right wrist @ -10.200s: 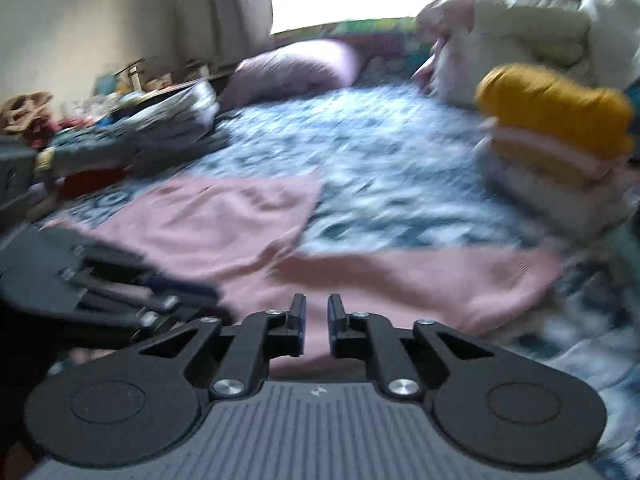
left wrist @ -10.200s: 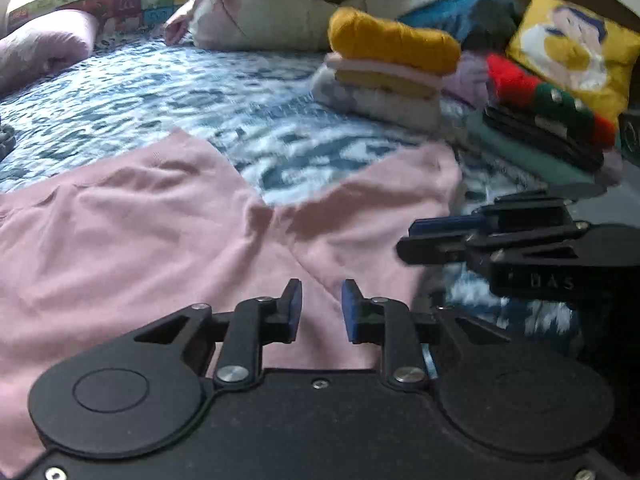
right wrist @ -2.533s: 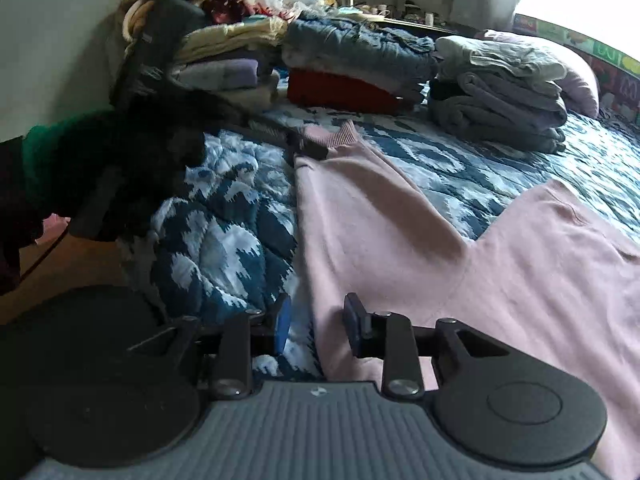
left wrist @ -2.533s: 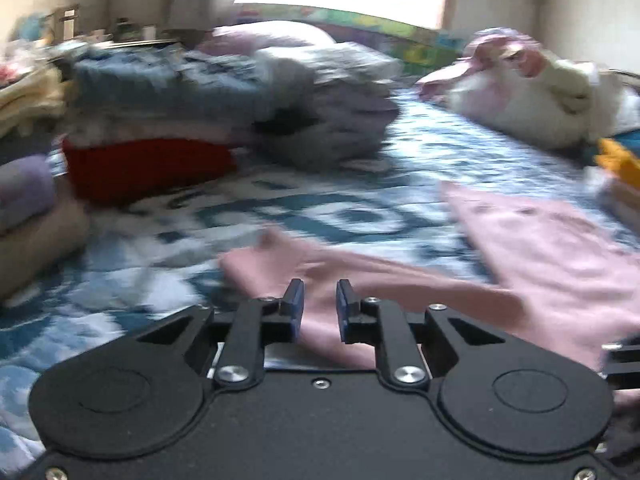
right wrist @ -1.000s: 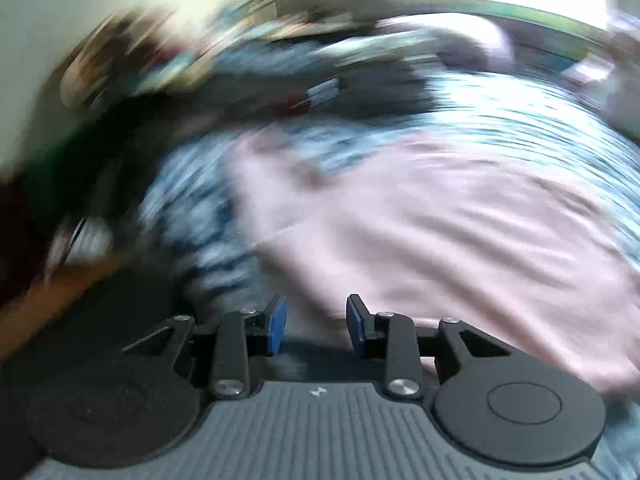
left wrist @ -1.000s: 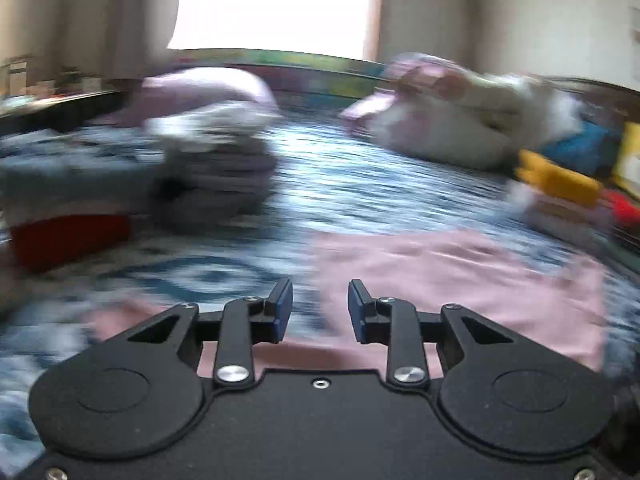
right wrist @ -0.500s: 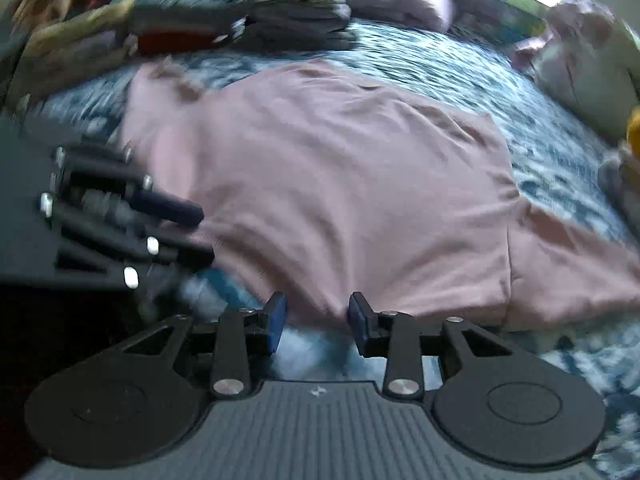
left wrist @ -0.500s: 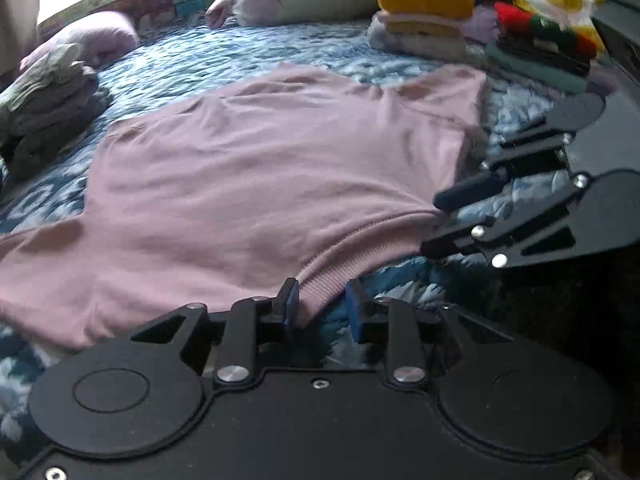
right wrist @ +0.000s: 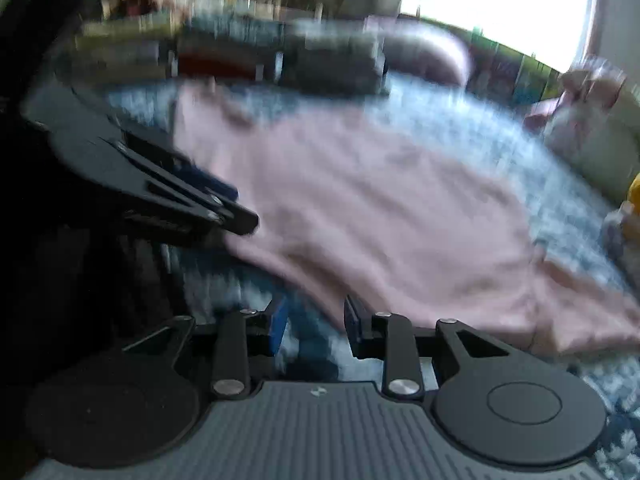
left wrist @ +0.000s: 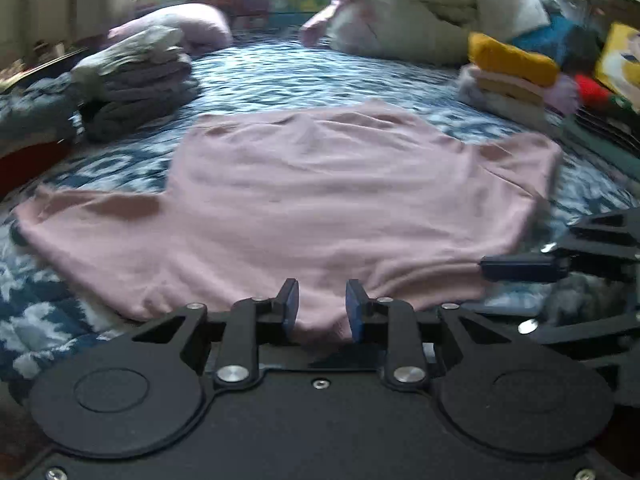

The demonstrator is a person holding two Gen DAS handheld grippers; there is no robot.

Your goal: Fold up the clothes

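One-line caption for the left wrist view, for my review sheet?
Pink sweater spread flat on the patterned bedspread, its near hem between the left gripper pads; right gripper alongside.

A home bedroom: a bed under a blue-and-white quilt [left wrist: 280, 76], a pillow [left wrist: 192, 26] at its head, stacks of folded clothes [left wrist: 132, 80] along its edges

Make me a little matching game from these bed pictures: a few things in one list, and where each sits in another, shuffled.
Things:
1. pink sweatshirt
2. mustard-yellow folded knit
3. grey folded stack
4. left gripper

Places:
A. far left of the bed
B. near hem of the pink garment, hem between its fingers
C. spread flat mid-bed
D. topping a pile at far right

Pairs: 1-C, 2-D, 3-A, 4-B
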